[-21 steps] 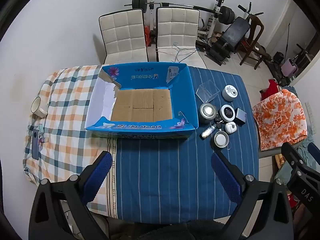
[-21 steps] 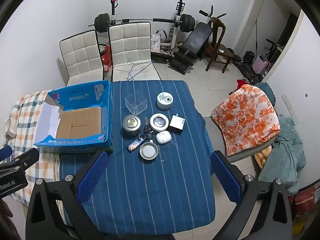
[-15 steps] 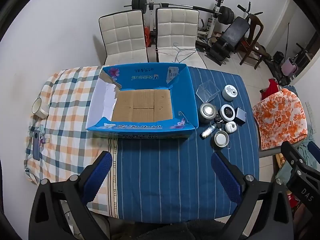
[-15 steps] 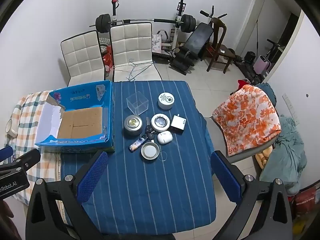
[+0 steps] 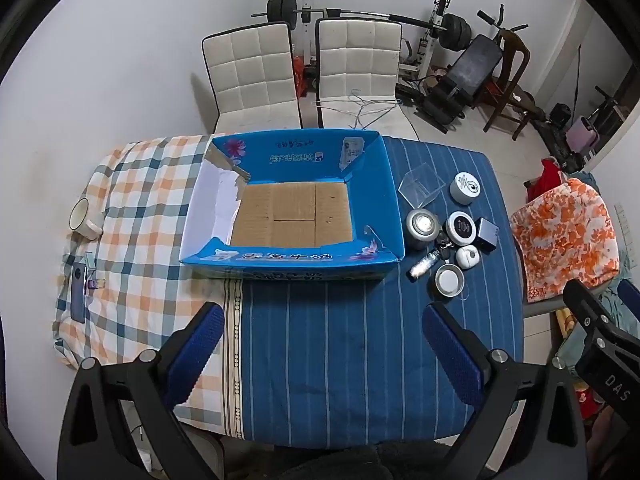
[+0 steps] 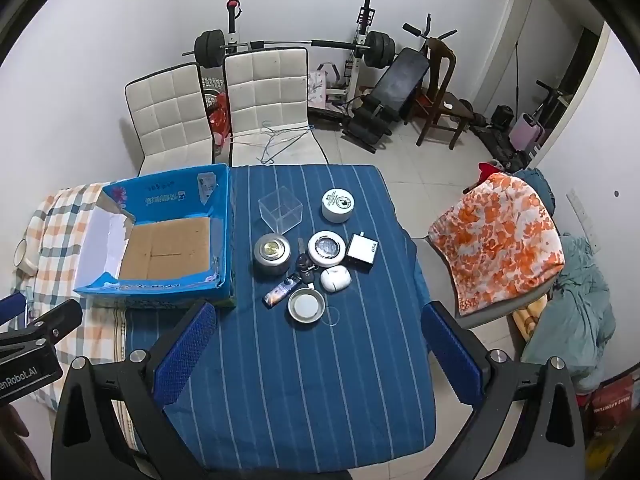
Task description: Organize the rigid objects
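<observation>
An open blue cardboard box with a bare brown floor sits on the table. To its right lies a cluster of small items: a clear plastic cube, a white round tin, a metal jar, a round black-faced case, a grey charger block, a white earbud case, keys, a small tube and a metal lid. My left gripper is open above the blue striped cloth, holding nothing. My right gripper is open too, held short of the cluster.
A white mug and a phone lie on the checked cloth at the left. Two white chairs stand behind the table. A chair with orange floral fabric stands at the right. Gym gear lines the back wall.
Both views have shifted slightly; the right gripper has drifted a little to the left relative to the table. Nothing on the table has moved.
</observation>
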A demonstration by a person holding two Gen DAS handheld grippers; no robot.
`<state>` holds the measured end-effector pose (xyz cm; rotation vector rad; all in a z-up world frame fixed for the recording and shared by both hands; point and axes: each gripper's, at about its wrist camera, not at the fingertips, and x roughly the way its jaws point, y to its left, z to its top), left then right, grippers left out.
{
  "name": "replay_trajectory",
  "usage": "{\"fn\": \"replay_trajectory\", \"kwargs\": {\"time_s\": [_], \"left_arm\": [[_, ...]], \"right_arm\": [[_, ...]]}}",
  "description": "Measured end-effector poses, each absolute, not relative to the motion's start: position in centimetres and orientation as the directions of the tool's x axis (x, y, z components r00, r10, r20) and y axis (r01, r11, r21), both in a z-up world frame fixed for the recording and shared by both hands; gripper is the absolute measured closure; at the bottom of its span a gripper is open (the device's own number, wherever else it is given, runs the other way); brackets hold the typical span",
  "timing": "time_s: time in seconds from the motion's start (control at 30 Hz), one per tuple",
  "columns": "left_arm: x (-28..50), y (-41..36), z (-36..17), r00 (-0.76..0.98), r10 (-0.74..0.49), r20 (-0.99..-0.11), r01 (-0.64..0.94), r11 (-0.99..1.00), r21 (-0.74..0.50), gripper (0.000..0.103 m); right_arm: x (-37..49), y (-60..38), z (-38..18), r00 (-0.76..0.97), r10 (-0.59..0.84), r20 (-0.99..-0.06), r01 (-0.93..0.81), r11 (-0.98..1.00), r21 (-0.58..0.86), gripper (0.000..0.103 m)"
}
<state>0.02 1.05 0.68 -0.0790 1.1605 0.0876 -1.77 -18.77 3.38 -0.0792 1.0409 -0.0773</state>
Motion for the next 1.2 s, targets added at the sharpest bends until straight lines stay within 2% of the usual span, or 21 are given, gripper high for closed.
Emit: {"fn": "replay_trajectory", "kwargs": {"time_s": [1.2], "left_arm": [[0.83, 1.53, 0.85, 0.398, 0.040, -0.916, -0.109, 0.994, -0.004, 0.001]], "right_arm": [[-1.93, -18.13, 3.54, 0.513, -0.094, -0.853, 0.019, 0.995, -0.098, 0.000]]}}
